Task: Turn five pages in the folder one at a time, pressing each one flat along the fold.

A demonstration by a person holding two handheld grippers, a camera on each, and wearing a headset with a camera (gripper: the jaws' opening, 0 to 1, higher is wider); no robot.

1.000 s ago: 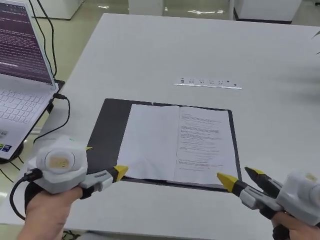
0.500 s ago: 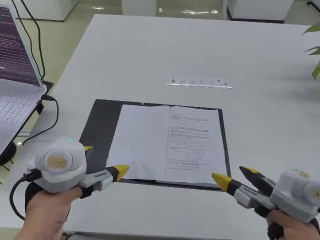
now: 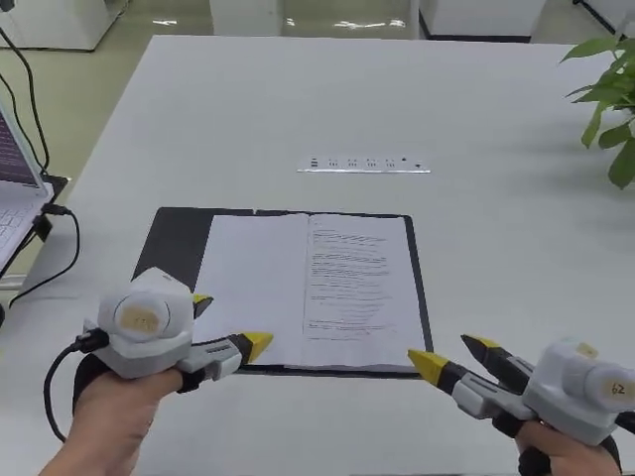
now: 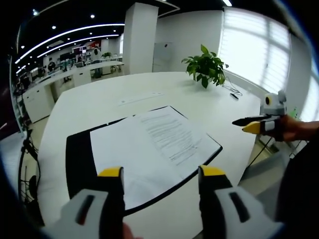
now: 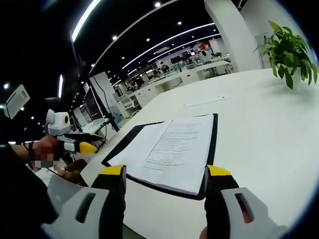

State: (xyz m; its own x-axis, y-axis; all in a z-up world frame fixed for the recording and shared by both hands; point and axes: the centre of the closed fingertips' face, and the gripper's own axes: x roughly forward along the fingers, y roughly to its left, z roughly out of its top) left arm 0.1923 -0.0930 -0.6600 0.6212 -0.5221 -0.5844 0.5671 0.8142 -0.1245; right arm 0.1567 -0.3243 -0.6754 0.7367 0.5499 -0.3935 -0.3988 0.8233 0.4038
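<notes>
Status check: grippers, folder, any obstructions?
Left gripper and right gripper both open, empty, at the near edge of the folder. It lies open flat, printed page on the right. Socket strip beyond, apart.

An open folder [image 3: 174,248] lies flat near the front edge of the bench [image 3: 298,99], with its pages [image 3: 327,288] stacked over the middle and right of the cover. Behind it, a socket strip [image 3: 363,165] sits in the bench surface. A laptop [image 3: 12,164] stands to the left, with a cable [image 3: 60,248] trailing beside it, and a plant [image 3: 607,89] stands at far right. The left gripper [image 3: 230,321] is at the folder's front left, and the right gripper [image 3: 445,351] is just before its front right corner.
</notes>
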